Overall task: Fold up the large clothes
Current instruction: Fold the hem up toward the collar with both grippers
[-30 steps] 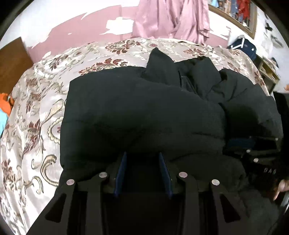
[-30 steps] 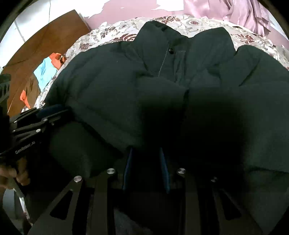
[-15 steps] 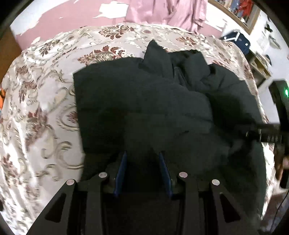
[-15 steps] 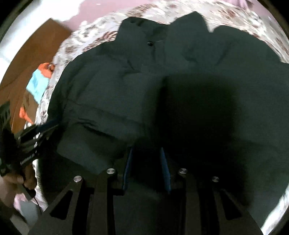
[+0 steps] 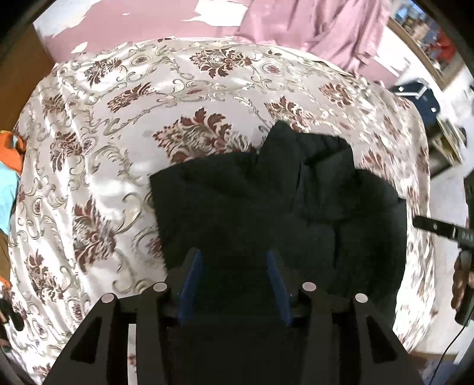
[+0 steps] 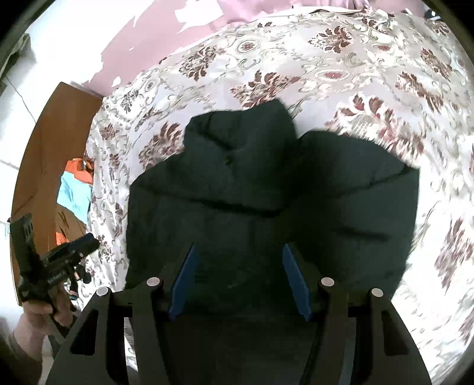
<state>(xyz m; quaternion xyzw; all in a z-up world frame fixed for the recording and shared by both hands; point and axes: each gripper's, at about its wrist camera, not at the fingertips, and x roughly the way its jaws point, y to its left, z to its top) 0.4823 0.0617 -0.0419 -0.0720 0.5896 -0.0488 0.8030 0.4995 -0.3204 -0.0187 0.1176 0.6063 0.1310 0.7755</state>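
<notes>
A black padded jacket (image 5: 266, 207) lies folded into a compact bundle on a floral bedspread (image 5: 118, 148), collar at its far end. It also shows in the right wrist view (image 6: 266, 201). My left gripper (image 5: 234, 260) hovers above the jacket's near edge with its blue-padded jaws apart and nothing between them. My right gripper (image 6: 237, 254) is also above the near edge, jaws wide apart and empty. The left gripper shows at the far left of the right wrist view (image 6: 71, 251), off the side of the bed.
The bedspread (image 6: 355, 74) fills most of both views. Pink cloth (image 5: 326, 26) hangs at the far wall. A wooden board (image 6: 53, 142) and orange and blue clothes (image 6: 74, 183) lie left of the bed. A dark case (image 5: 414, 94) stands at the right.
Both grippers have risen and pulled back from the jacket, which now looks smaller and lies free on the bed. The right jaws have opened wider.
</notes>
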